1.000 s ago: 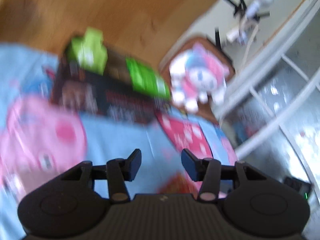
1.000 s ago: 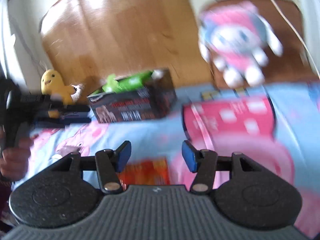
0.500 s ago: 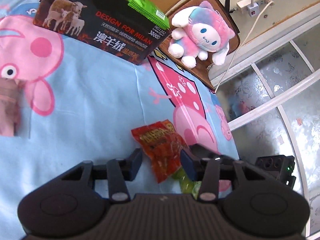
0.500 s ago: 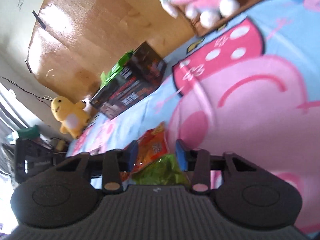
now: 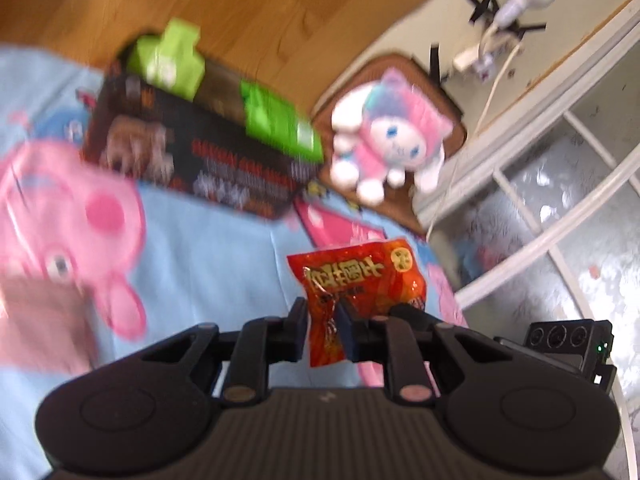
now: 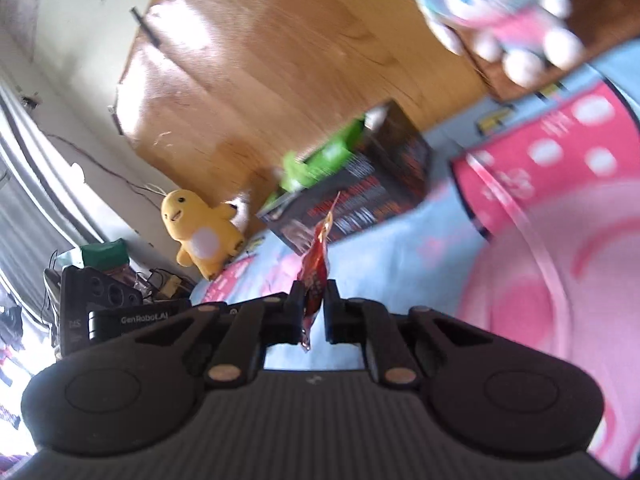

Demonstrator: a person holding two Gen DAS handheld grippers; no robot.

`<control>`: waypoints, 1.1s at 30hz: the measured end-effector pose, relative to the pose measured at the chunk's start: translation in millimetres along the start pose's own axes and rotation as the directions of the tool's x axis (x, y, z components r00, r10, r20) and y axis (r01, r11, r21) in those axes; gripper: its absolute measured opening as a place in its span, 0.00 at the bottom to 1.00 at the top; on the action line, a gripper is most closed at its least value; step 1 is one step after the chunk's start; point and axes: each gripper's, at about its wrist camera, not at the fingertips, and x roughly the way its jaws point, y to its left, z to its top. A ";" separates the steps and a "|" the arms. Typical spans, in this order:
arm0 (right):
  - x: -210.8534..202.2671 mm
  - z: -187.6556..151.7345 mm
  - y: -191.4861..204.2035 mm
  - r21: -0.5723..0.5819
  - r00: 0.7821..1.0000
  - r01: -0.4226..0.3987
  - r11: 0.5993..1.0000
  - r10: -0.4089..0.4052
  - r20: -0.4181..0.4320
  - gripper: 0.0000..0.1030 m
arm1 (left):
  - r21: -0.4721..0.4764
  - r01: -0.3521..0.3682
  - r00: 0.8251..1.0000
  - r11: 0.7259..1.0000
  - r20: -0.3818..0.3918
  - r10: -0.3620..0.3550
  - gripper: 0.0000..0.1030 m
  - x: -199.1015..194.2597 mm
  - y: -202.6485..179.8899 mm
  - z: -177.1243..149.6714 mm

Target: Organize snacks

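My left gripper point(image 5: 323, 320) is shut on a red-orange snack packet point(image 5: 360, 276) and holds it above the blue cartoon bedsheet point(image 5: 208, 248). My right gripper point(image 6: 312, 308) is shut on a thin red snack packet point(image 6: 318, 268) seen edge-on, also lifted above the sheet. A black cardboard box point(image 5: 200, 160) with green snack packs point(image 5: 276, 124) in it stands at the far side of the bed; it also shows in the right wrist view point(image 6: 360, 196), ahead of the held packet.
A pink and white plush toy point(image 5: 392, 144) sits on a brown seat beyond the box. A yellow plush toy point(image 6: 200, 236) stands at the bed's left edge. A wooden headboard point(image 6: 280, 64) rises behind. A glass-paned door point(image 5: 560, 208) is on the right.
Both grippers have closed on snack packets that lay on the sheet and lifted them. Both views have swung up toward the box and are motion-blurred.
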 end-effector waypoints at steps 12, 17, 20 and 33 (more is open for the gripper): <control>117.4 80.6 26.7 -0.147 0.999 0.044 0.988 -0.039 0.031 0.13 | -0.010 -0.140 0.974 0.990 0.179 0.140 0.16 -0.6 32.3 105.9; 150.8 75.9 27.5 -0.266 0.980 0.198 0.943 -0.180 0.089 0.25 | -0.049 -0.215 0.959 0.975 0.181 0.220 0.21 18.7 55.1 117.6; 151.2 72.6 33.0 -0.328 0.963 0.267 0.906 -0.235 0.132 0.27 | -0.055 -0.201 0.960 0.978 0.191 0.207 0.27 11.8 60.0 111.0; 90.2 65.6 30.4 -0.276 0.965 0.244 0.930 -0.205 0.163 0.34 | -0.040 -0.135 0.958 0.990 0.251 0.141 0.33 -66.8 51.0 56.7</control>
